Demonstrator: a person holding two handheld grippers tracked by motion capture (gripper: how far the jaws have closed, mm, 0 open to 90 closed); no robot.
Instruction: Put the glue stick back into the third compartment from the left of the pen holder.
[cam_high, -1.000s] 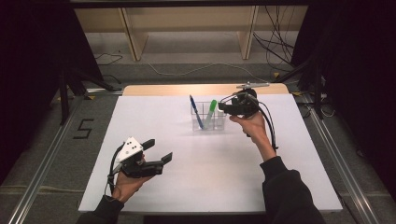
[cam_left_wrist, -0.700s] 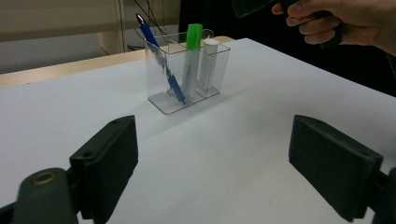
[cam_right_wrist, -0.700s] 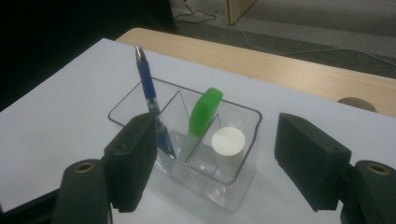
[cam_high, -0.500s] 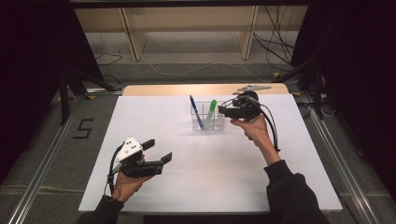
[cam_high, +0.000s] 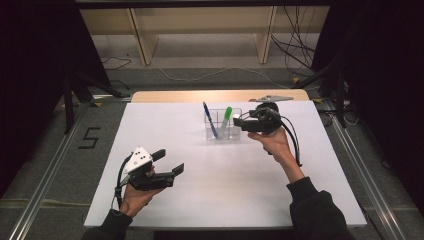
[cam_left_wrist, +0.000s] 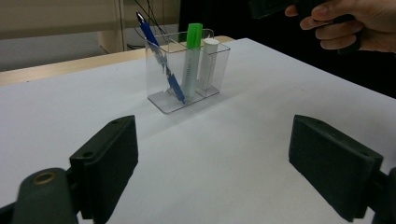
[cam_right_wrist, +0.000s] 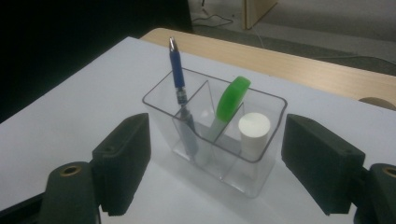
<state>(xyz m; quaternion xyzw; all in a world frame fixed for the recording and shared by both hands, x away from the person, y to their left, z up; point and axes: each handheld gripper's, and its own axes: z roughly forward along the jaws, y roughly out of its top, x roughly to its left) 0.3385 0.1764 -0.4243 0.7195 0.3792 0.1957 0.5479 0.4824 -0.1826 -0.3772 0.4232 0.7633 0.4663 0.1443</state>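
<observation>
A clear plastic pen holder (cam_high: 222, 131) (cam_left_wrist: 187, 98) (cam_right_wrist: 261, 172) stands on the white table top at centre back. It holds a blue pen (cam_high: 209, 119) (cam_left_wrist: 161, 60) (cam_right_wrist: 177, 74), a green-capped marker (cam_high: 226, 119) (cam_left_wrist: 192, 51) (cam_right_wrist: 232, 99) and a white-capped marker (cam_left_wrist: 208, 58) (cam_right_wrist: 254, 128), each in its own compartment. My right gripper (cam_high: 237, 122) (cam_right_wrist: 215, 161) hovers just right of the holder, open, its jaws wide on either side of it with nothing between them. My left gripper (cam_high: 169, 163) (cam_left_wrist: 215, 158) is open near the table's front left, pointing toward the holder.
The white table top (cam_high: 200, 165) has a wooden strip (cam_high: 190, 96) along its far edge. Behind it stand wooden shelf legs (cam_high: 142, 35) and loose cables (cam_high: 295, 45) on the floor. A grey plate (cam_high: 272, 98) lies at the back right.
My right gripper has drawn slightly back to the right from the holder, leaving the white-capped marker standing in it. The left gripper has stayed put.
</observation>
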